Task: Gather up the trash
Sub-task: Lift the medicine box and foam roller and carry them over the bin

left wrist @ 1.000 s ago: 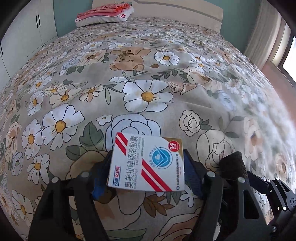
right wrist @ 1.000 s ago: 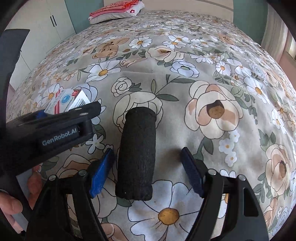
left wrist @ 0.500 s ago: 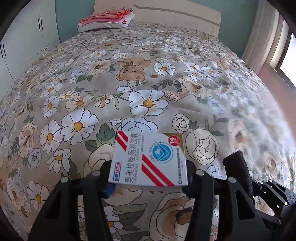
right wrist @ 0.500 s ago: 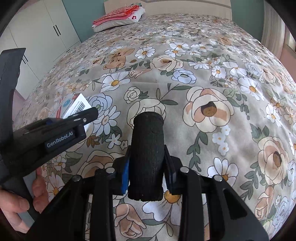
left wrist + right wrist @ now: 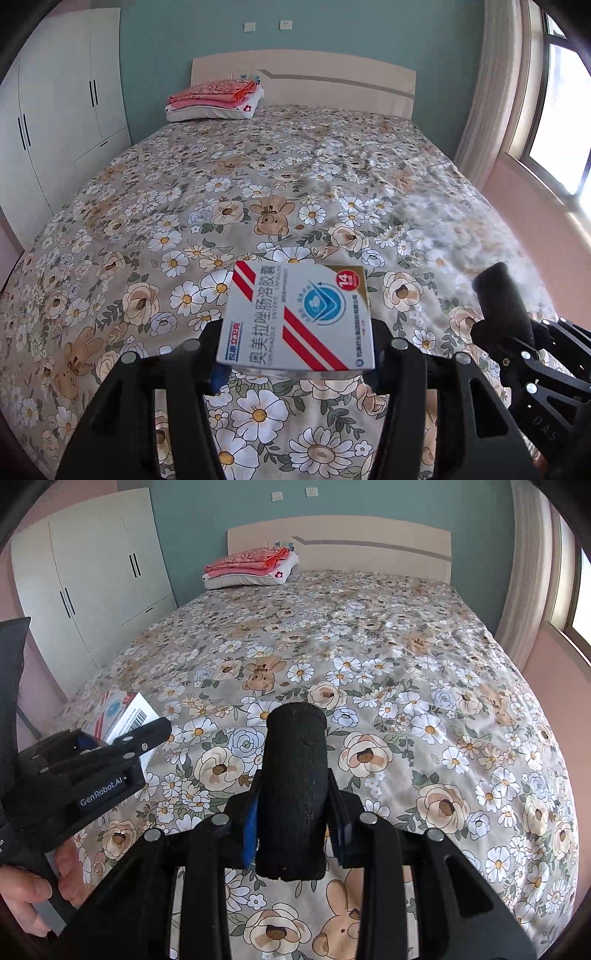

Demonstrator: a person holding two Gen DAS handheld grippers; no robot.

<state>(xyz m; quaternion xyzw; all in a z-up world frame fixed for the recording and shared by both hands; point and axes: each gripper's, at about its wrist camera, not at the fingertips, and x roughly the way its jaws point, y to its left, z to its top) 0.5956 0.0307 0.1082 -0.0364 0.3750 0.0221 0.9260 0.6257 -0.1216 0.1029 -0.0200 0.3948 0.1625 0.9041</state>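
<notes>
**Both your grippers are clamped and raised**

Your left gripper [image 5: 297,354] points forward and down at a slant, its two black fingers spread apart and pressed against the sides of the medicine box [image 5: 297,317], which lies flat between them with its printed face up. Your right gripper [image 5: 293,830] sits beside it at much the same downward slant, its blue-padded fingers [image 5: 250,827] drawn in close and squeezing the black foam cylinder [image 5: 293,794], which stands out lengthwise along the fingers. In the right wrist view, your left hand [image 5: 26,897] wraps its fingers round the left gripper's handle at the lower left edge.
</notes>
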